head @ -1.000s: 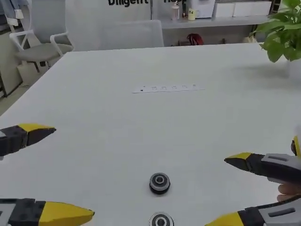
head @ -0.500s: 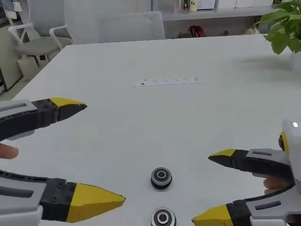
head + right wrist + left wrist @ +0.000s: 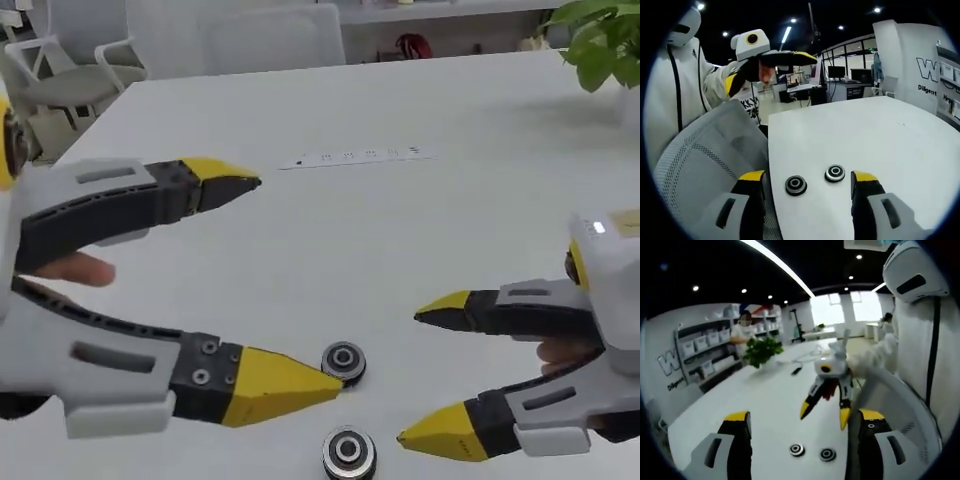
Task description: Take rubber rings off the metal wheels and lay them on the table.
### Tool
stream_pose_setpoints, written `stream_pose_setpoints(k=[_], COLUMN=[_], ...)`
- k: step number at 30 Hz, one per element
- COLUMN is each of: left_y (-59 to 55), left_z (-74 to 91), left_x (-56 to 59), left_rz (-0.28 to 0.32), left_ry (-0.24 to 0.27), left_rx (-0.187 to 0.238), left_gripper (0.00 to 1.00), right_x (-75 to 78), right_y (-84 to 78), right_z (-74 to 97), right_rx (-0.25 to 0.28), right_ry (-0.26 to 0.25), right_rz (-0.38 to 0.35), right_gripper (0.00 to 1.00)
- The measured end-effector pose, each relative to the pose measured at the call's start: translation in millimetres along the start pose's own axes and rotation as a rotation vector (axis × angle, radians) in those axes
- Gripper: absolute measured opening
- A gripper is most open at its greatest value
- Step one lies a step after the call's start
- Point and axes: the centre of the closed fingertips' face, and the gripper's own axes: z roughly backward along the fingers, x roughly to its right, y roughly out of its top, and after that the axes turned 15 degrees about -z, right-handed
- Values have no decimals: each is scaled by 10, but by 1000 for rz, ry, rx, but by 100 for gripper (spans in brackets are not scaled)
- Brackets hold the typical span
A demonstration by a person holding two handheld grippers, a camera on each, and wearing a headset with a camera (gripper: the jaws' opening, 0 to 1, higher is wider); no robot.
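Left claw (image 3: pixel 298 280) is spread wide and holds nothing. Its lower tip sits at, or just in front of, the far wheel (image 3: pixel 345 358) at lower centre of the head view; contact cannot be confirmed. Right claw (image 3: pixel 409 376), at lower right, is likewise wide and empty, with its tips pointing towards the near wheel (image 3: pixel 348 452) at the bottom edge of the frame. Both wheels rest on the tabletop (image 3: pixel 330 240), close together but apart, apparently flat with hubs up. Each carries its dark ring (image 3: pixel 788 186); none is laid out yet.

Risks noted:

1. The wheels are small and loose. A tip arriving off-centre is likely to push a wheel rather than pin it, so it may skid, or tip onto its rim and roll.
2. The right gripper view shows both wheels near the tabletop edge, with a chair (image 3: pixel 705 165) just past it. A shove that way could send a wheel off.
3. With the wheels this near each other, wide jaws closing on one may knock the other.
4. The ring looks thin and snug. Gripping across the whole wheel would clamp the ring to the metal rather than free it. One claw probably has to hold the hub while the other catches the ring's lip, and a slip there could flick the ring away.
5. Both claws converge on the same small area, so their tips may clash.
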Motion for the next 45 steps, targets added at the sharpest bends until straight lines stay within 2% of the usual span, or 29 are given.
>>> stream_pose_setpoints(k=[3, 8, 13, 17, 20, 24, 29, 31, 33, 36, 39, 40, 43, 45], left_y=[9, -101, -329, -464, -544, -745, -930, -973, -1007, -1054, -1096, -1136, -1197, -1226], left_z=[-81, -202, -324, -392, -443, -479, -499, -506, -515, -519, -526, -536, -552, -566], left_x=[29, 68, 119, 187, 256, 324, 463, 494, 535, 530, 517, 556, 622, 664], left_rz=[22, -3, 37, 78, 161, 156, 154, 157, 205, 201, 210, 223, 204, 213], left_ry=[-37, -86, -104, -122, -131, -119, -147, -151, -163, -150, -140, -159, -173, -185], left_rx=[34, 23, 21, 40, 69, 32, -8, -11, 0, -3, 11, 4, -9, -15], left_gripper=[89, 88, 83, 80, 78, 73, 68, 65, 62, 60, 54, 52, 50, 48], right_x=[9, 7, -27, -67, -87, -111, -88, -82, -79, -74, -75, -75, -76, -68], right_y=[30, 38, -61, -142, -235, -350, -432, -456, -511, -563, -612, -627, -655, -661], right_z=[-34, -122, -256, -335, -400, -448, -472, -485, -502, -512, -522, -527, -534, -541], right_rx=[-9, -22, -52, -65, -81, -108, -120, -123, -136, -144, -147, -151, -160, -156], right_ry=[10, 28, 51, 69, 82, 93, 95, 95, 94, 93, 95, 96, 96, 95], right_rz=[7, 19, 15, 7, -5, -11, -29, -29, -30, -32, -42, -45, -49, -57], right_gripper=[65, 63, 61, 59, 57, 54, 50, 48, 48, 46, 42, 41, 40, 39])
